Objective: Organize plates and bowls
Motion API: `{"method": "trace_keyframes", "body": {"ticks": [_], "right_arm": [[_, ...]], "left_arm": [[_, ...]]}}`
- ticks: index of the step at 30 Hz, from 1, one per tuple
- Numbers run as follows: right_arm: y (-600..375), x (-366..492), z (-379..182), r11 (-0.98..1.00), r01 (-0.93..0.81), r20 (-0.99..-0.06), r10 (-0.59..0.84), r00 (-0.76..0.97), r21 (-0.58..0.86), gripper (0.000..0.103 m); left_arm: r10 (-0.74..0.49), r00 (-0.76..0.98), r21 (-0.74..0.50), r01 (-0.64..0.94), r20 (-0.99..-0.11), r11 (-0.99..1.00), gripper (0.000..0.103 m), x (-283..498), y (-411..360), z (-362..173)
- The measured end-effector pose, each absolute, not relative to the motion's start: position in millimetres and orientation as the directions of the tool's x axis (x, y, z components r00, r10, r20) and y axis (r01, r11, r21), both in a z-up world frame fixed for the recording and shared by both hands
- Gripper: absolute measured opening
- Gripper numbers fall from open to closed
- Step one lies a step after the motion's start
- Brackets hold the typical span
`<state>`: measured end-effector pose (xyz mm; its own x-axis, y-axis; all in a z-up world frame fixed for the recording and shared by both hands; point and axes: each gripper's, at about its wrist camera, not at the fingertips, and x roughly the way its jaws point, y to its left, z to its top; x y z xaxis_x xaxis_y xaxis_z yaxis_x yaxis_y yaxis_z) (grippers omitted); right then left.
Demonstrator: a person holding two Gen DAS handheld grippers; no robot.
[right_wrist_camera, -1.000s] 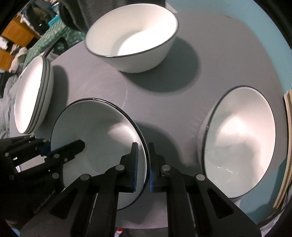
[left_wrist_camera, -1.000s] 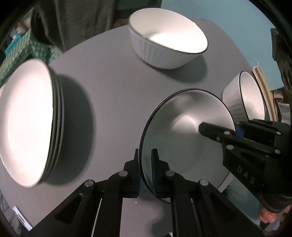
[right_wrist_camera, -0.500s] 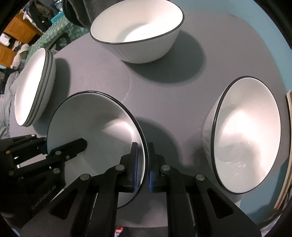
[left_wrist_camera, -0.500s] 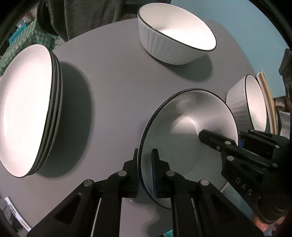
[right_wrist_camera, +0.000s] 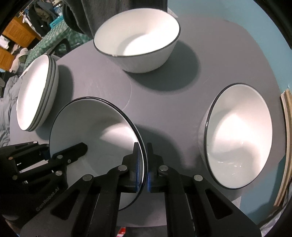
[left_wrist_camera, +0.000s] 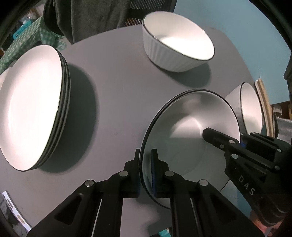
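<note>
A white plate with a black rim hangs over the near part of the round grey table, held from both sides. My left gripper is shut on its left rim, also seen as the left gripper in the right wrist view. My right gripper is shut on the opposite rim, seen as the right gripper in the left wrist view. A stack of matching plates lies at the left.
A ribbed white bowl stands at the far side of the table. A second bowl sits at the right, near the table's edge. A person in dark clothing stands behind the table.
Both grippers keep their hold on the plate. The left wrist view has rolled slightly, so the plate stack and the far bowl sit a little differently in frame.
</note>
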<state>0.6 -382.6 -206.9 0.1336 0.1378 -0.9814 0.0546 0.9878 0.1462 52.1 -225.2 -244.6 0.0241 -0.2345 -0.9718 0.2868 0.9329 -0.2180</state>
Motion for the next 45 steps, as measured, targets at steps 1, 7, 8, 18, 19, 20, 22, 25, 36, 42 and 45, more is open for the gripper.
{"method": "trace_keyframes", "body": {"ticks": [1,7,8,18,19,20,22,25,36,42,45], "right_arm": [[-382,2,-206,0.988,0.056,-0.981,0.136,0.137,0.145,0.006],[-391,8,-187,0.987,0.076,-0.978,0.125,0.165,0.139,0.006],[-392,10,-184,0.987,0.078,-0.978,0.122,0.171,0.137,0.006],[-408,34,-156,0.989,0.074,-0.963,0.107,0.246,0.129,0.006],[-409,37,-154,0.989,0.073,-0.962,0.103,0.254,0.126,0.006],[-410,39,-153,0.990,0.072,-0.960,0.100,0.260,0.123,0.006],[-413,45,-151,0.990,0.068,-0.958,0.100,0.267,0.122,0.006],[-416,55,-150,0.992,0.056,-0.957,0.093,0.274,0.113,0.006],[-422,86,-156,0.993,0.030,-0.965,0.108,0.237,0.118,0.006],[-424,98,-165,0.993,0.009,-0.973,0.114,0.202,0.118,0.006],[-426,100,-168,0.993,0.003,-0.975,0.115,0.189,0.118,0.006]], "left_arm": [[-0.236,0.028,-0.219,0.284,-0.971,0.933,0.008,53,-225,-243],[-0.249,0.068,-0.219,0.295,-0.966,0.930,0.008,59,-228,-218],[-0.253,0.076,-0.220,0.297,-0.965,0.929,0.008,61,-227,-212],[-0.272,0.157,-0.212,0.319,-0.949,0.924,0.008,106,-247,-183],[-0.271,0.167,-0.208,0.320,-0.948,0.924,0.008,111,-250,-181],[-0.270,0.172,-0.206,0.320,-0.947,0.925,0.008,115,-252,-181],[-0.268,0.185,-0.200,0.320,-0.945,0.926,0.008,122,-256,-181],[-0.260,0.197,-0.192,0.310,-0.945,0.931,0.008,136,-259,-181],[-0.226,0.189,-0.176,0.246,-0.956,0.953,0.008,170,-261,-199],[-0.205,0.167,-0.163,0.232,-0.964,0.959,0.009,175,-264,-210],[-0.177,0.182,-0.129,0.246,-0.967,0.961,0.009,177,-268,-209]]}}
